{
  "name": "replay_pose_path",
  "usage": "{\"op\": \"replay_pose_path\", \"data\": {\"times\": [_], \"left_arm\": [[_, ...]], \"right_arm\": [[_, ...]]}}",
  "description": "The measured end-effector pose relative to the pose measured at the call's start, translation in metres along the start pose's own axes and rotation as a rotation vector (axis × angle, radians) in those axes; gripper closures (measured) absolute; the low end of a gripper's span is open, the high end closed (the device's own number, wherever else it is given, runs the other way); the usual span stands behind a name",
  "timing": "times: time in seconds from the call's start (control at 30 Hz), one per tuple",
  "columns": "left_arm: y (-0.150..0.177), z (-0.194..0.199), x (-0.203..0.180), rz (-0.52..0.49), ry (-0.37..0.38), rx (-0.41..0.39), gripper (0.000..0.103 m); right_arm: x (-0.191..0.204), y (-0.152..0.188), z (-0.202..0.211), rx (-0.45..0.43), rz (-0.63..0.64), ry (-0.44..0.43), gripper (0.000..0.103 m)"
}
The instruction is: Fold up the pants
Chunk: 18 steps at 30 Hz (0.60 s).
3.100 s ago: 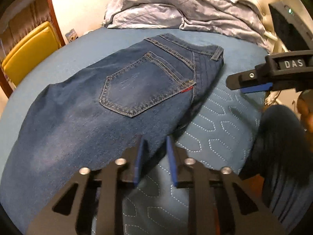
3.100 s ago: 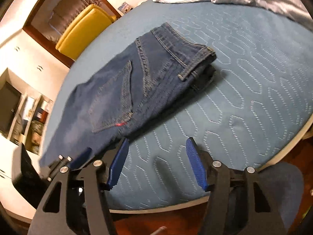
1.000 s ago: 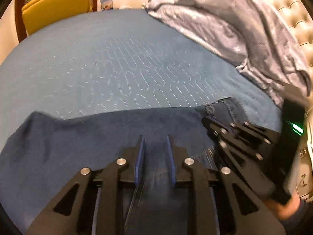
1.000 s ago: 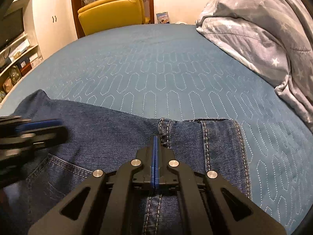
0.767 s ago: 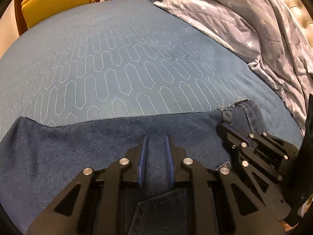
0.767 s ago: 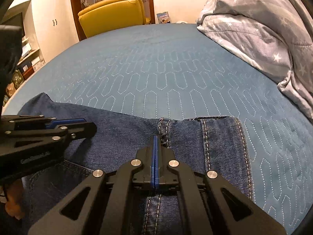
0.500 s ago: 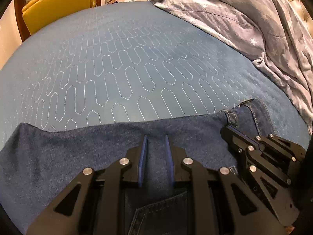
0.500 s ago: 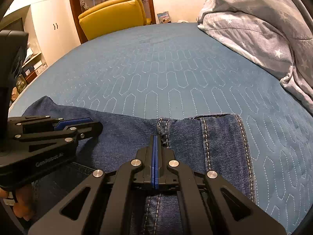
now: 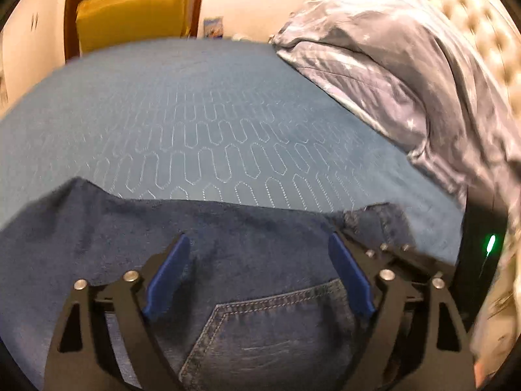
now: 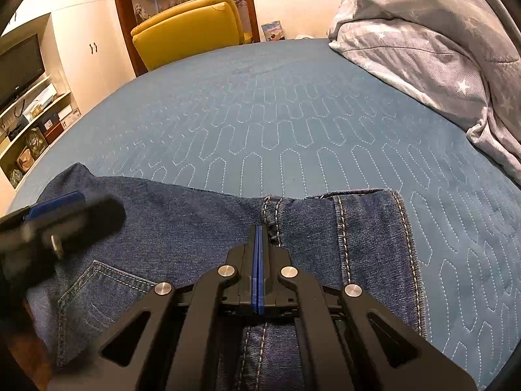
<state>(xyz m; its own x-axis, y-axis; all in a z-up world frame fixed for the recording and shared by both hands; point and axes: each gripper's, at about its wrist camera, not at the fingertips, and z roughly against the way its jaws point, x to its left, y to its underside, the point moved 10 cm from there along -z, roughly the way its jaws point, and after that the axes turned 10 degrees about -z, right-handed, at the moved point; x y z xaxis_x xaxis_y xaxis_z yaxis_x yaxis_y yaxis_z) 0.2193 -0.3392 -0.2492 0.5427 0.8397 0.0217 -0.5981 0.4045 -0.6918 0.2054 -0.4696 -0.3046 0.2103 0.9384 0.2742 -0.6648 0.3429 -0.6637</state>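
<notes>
The jeans [image 9: 260, 293] lie folded on the blue bed cover [image 9: 211, 137] right under both my claws, filling the lower half of each view, from about eight o'clock round to four o'clock; their long axis runs across me, nine o'clock to three o'clock, with the folded far edge straight along the middle of the picture and the waistband end [image 10: 403, 228] out toward three o'clock; my left claw [image 9: 257, 280] has just been opening and now stands wide, its blue pads [image 9: 166, 280] apart above the denim near the back pocket [image 9: 276, 325], cloth lying between them but neither pad pressing on it, so I judge it has let go; my right claw [image 10: 259, 244] is shut tight, pads together with no gap, its tip down on the seam near the fold's far edge (whether any cloth is pinched between the pads I cannot tell, since they look flush to each other); in the right view the left claw [image 10: 58, 215] shows blurred at nine o'clock, over the leg end of the jeans; so the left hand is nearer the leg end and the right nearer the waistband; the next fold, as I judge it, turns on that crosswise axis, one end brought over toward the other; the grey starred quilt [image 10: 439, 49] sits well apart at two o'clock, the yellow chair [image 10: 189, 22] beyond the bed at eleven o'clock.
</notes>
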Motion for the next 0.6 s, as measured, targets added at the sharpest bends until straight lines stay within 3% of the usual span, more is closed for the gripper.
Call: {"op": "replay_pose_path", "data": {"times": [0.03, 0.13, 0.2, 0.27, 0.4, 0.47, 0.5, 0.53, 0.6], "left_arm": [[0.003, -0.002, -0.002, -0.026, -0.005, 0.016, 0.014], [0.01, -0.01, 0.007, 0.028, 0.0, 0.085, 0.016], [0.011, -0.016, 0.017, 0.044, -0.029, 0.107, 0.022], [0.021, -0.029, 0.025, 0.041, -0.061, 0.183, 0.035], [0.022, -0.034, 0.029, 0.012, -0.042, 0.182, 0.038], [0.023, -0.036, 0.032, 0.011, -0.03, 0.183, 0.037], [0.023, -0.037, 0.033, 0.006, -0.025, 0.182, 0.036], [0.023, -0.036, 0.032, -0.005, -0.025, 0.182, 0.037], [0.019, -0.031, 0.029, -0.029, -0.025, 0.168, 0.048]], "right_arm": [[0.0, 0.0, 0.0, -0.002, -0.001, -0.001, 0.103], [0.002, 0.0, 0.003, -0.011, 0.006, 0.006, 0.103], [0.002, -0.001, 0.006, -0.019, -0.004, -0.007, 0.103], [-0.001, -0.003, 0.011, -0.027, -0.042, -0.051, 0.103], [-0.007, -0.01, 0.031, -0.038, -0.122, -0.109, 0.103], [-0.026, -0.016, 0.055, -0.108, -0.187, -0.041, 0.066], [-0.045, -0.021, 0.078, -0.174, -0.281, -0.047, 0.06], [-0.057, -0.021, 0.093, -0.204, -0.343, -0.065, 0.048], [-0.082, -0.012, 0.117, -0.23, -0.427, -0.054, 0.047]]}}
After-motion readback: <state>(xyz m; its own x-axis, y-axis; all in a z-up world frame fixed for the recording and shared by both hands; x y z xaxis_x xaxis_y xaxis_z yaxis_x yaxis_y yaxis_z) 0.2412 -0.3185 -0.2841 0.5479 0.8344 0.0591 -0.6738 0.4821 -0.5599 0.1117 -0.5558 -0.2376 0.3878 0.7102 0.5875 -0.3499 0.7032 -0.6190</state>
